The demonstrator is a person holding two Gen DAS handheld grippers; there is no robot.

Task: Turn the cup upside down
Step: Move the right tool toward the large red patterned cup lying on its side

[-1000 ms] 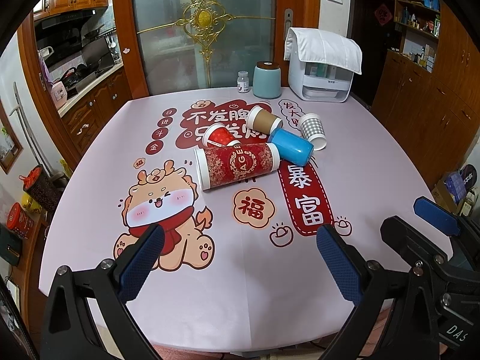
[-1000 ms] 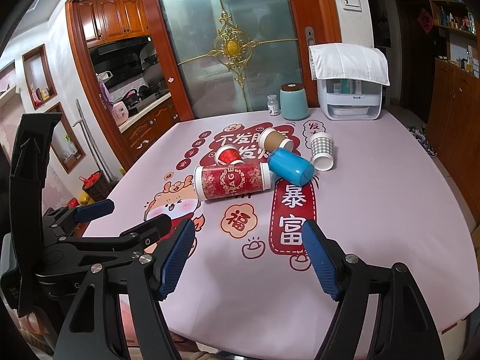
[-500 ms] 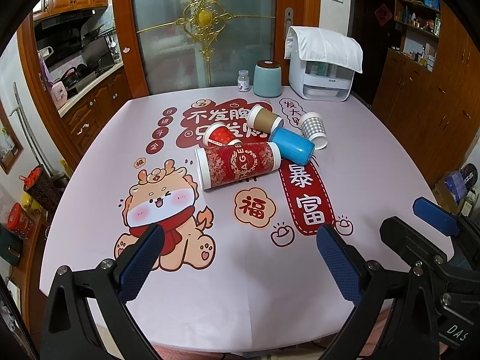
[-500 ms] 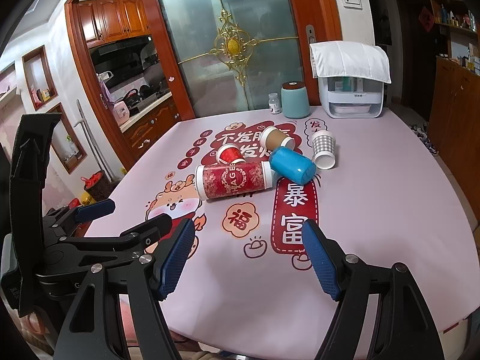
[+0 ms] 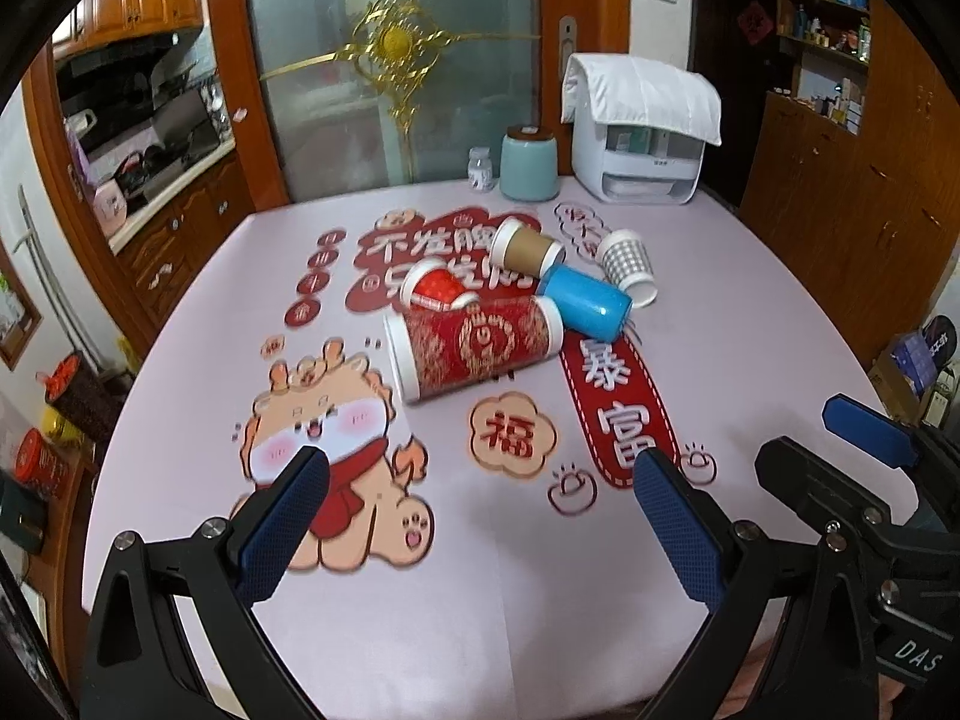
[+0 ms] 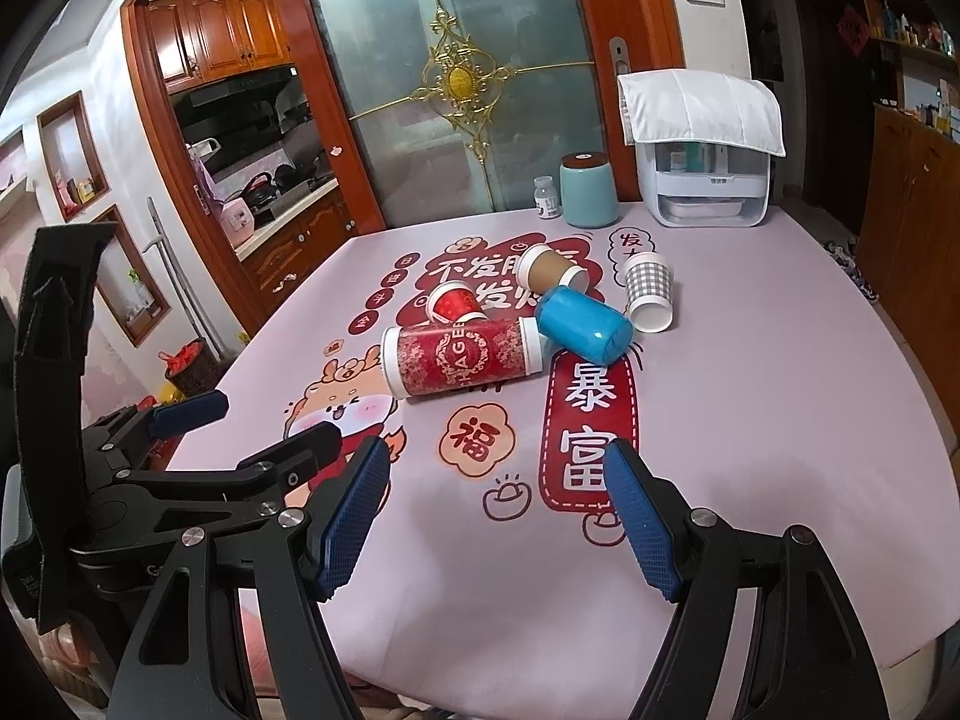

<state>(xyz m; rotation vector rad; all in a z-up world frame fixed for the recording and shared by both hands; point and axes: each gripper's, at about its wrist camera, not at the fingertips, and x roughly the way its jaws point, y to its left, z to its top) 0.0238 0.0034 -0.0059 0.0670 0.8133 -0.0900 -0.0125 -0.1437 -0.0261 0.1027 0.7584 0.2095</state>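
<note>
Your left gripper (image 5: 477, 519) hangs above the near side of the pink printed tablecloth (image 5: 750, 312), its blue-padded fingers spread wide with nothing between them. Your right gripper (image 6: 495, 513) is the same: wide apart, empty, over the near edge, just beside the left one. The cups are well ahead of both, all lying on their sides in a cluster mid-table. The tall red patterned cup with white rims (image 5: 477, 345) lies crosswise, nearest you. The small red paper cup (image 5: 435, 289) is just behind it, the brown sleeved paper cup (image 5: 528, 251) farther back. The glossy blue cup (image 5: 585, 307) touches the tall red cup's right end, and the grey checked paper cup (image 5: 627, 267) lies just right of the blue one. At the far edge stand a teal canister with a brown lid (image 5: 529, 163), a small white bottle (image 5: 481, 169) and a white appliance under a white cloth (image 5: 639, 132).
</note>
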